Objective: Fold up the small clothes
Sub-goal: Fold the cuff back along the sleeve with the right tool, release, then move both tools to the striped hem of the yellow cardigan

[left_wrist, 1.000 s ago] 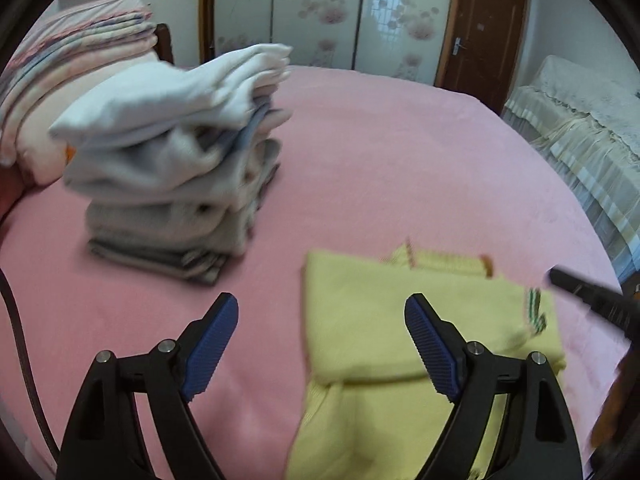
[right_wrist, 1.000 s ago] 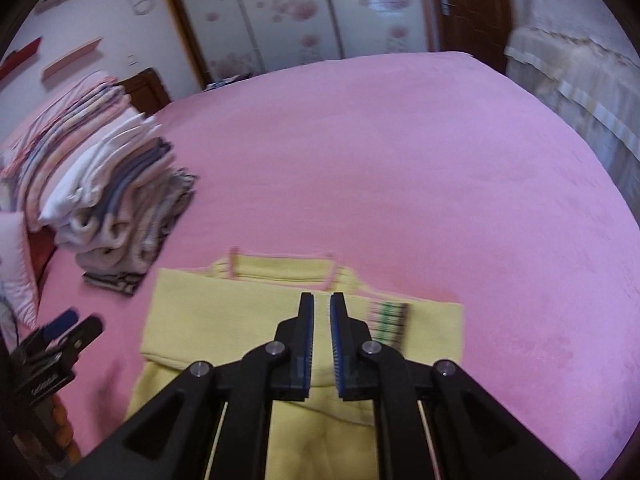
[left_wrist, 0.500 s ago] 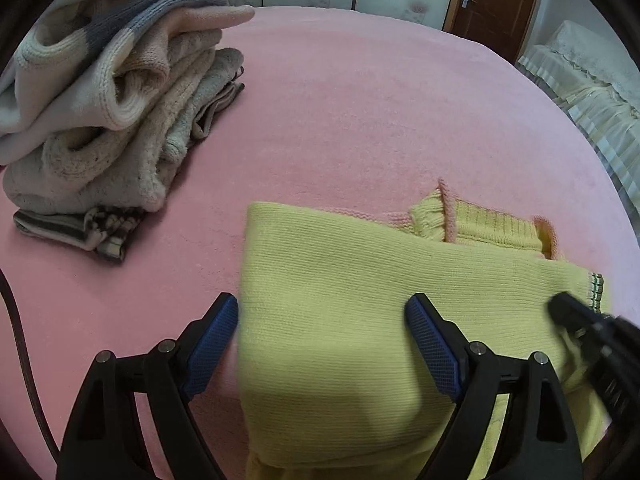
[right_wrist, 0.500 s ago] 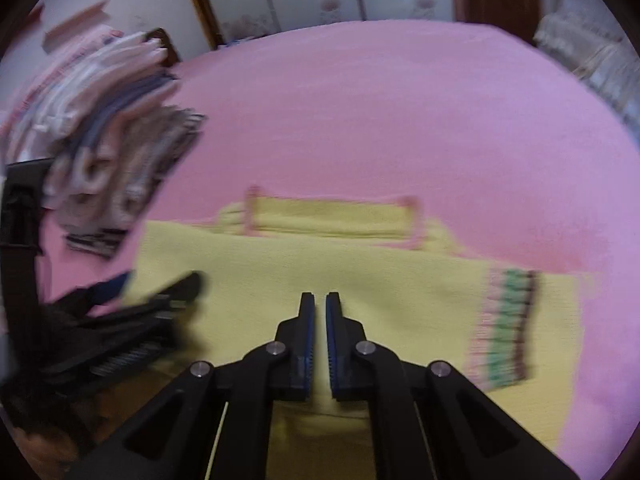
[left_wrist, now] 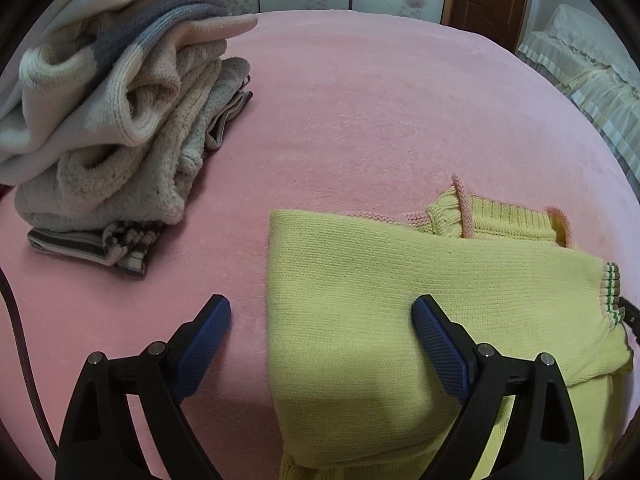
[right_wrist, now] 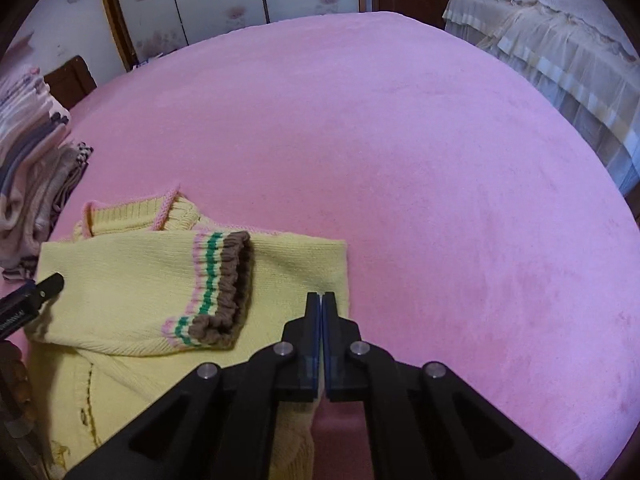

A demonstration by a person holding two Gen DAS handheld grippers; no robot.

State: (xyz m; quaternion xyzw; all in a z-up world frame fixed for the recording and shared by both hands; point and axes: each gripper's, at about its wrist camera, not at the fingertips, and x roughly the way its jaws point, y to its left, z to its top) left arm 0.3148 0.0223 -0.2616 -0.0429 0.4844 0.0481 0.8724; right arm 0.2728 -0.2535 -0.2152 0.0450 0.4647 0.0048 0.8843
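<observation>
Yellow sweater (left_wrist: 372, 320) flat on pink bed (left_wrist: 360, 120), sleeve folded across. Left tongs (left_wrist: 322, 326) opening, astride its left edge, gripping nothing; right tongs (right_wrist: 321, 300) clenched empty at right edge. Best to pinch both layers at matching edges before folding.

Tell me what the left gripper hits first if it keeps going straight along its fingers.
Most likely the left edge of the folded yellow knit sweater: the left gripper, jaws opening, straddles that edge, with pink bedspread under its left finger. Depth is unclear.
</observation>
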